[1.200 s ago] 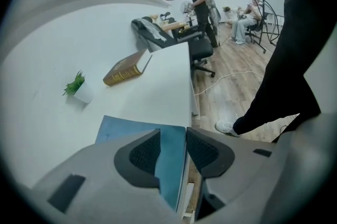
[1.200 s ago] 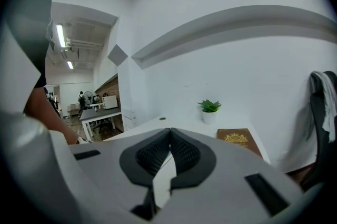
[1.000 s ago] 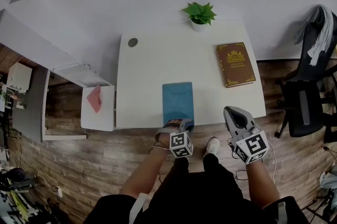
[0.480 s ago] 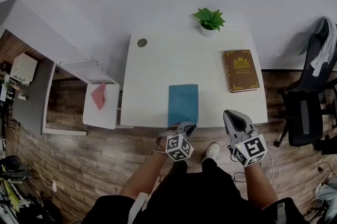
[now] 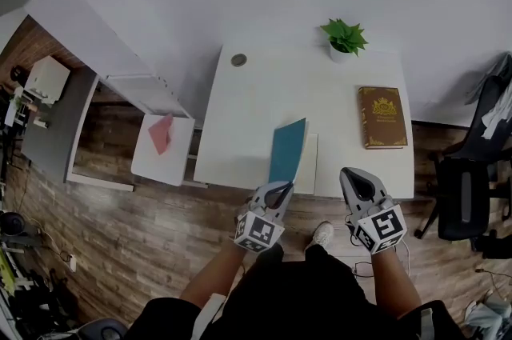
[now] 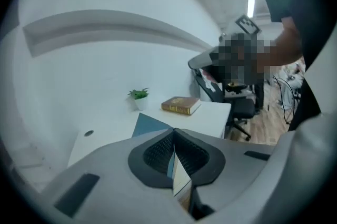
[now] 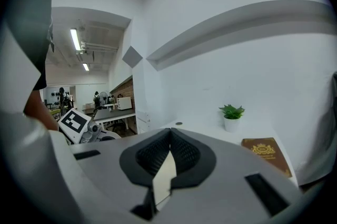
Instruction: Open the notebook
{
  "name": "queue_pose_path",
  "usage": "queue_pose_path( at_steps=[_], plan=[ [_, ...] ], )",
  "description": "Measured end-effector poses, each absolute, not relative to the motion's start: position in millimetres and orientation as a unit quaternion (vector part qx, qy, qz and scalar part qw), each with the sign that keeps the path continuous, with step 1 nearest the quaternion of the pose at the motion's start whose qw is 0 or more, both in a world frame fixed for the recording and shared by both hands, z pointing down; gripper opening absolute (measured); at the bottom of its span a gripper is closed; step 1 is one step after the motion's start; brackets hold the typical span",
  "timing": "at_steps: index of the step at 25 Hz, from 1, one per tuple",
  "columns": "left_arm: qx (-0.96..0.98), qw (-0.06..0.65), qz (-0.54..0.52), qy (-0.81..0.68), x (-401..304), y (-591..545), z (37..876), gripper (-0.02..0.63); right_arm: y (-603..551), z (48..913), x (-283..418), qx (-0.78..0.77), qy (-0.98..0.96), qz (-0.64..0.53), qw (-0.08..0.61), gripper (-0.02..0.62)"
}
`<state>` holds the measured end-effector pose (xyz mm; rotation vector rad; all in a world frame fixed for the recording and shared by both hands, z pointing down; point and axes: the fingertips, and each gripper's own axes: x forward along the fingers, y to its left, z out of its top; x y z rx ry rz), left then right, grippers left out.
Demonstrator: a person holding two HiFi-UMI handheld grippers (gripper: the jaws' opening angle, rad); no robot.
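White worktop (image 5: 256, 106), and the notebook (image 5: 309, 164) lies at its near edge, right in front of the person. The teal cover (image 5: 288, 148) stands lifted at a slant, with a cream page showing beside it. Left tongs (image 5: 278, 190) are pinched on the cover's near end. Right tongs (image 5: 354, 177) are closed on nothing, off to the side. The smart play is to swing the cover round its spine without tugging, or the book may slide.

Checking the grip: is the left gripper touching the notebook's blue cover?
Touching. In the left gripper view the left gripper has its jaws closed on the edge of the cover; the head view shows it tilted up off the pages.
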<state>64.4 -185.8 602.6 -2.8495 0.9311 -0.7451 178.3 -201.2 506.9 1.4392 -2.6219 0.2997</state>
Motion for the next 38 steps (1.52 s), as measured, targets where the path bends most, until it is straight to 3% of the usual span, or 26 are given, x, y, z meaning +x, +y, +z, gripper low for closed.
queue_pose_path(
  at_steps=[17,25,34,38],
  plan=[
    [-0.818,-0.203,-0.038,0.537,-90.4,-214.6,606.6,0.008,-216.7,486.7,118.2,0.418,-0.904,0.073,0.050,0.003],
    [-0.776,-0.200,-0.100,0.590,-146.2,-233.2,643.0,0.008,-219.4,489.0,110.5,0.418,-0.904,0.075,0.053,0.002],
    [-0.741,-0.256,-0.168,0.597,-167.4,-215.4,709.5,0.011,-221.4,493.2,108.5,0.421,-0.901,0.078,0.060,0.002],
    [-0.711,-0.248,-0.233,0.616,-185.5,-210.5,730.6,0.071,-219.1,494.5,107.2,0.422,-0.901,0.079,0.062,0.003]
  ],
)
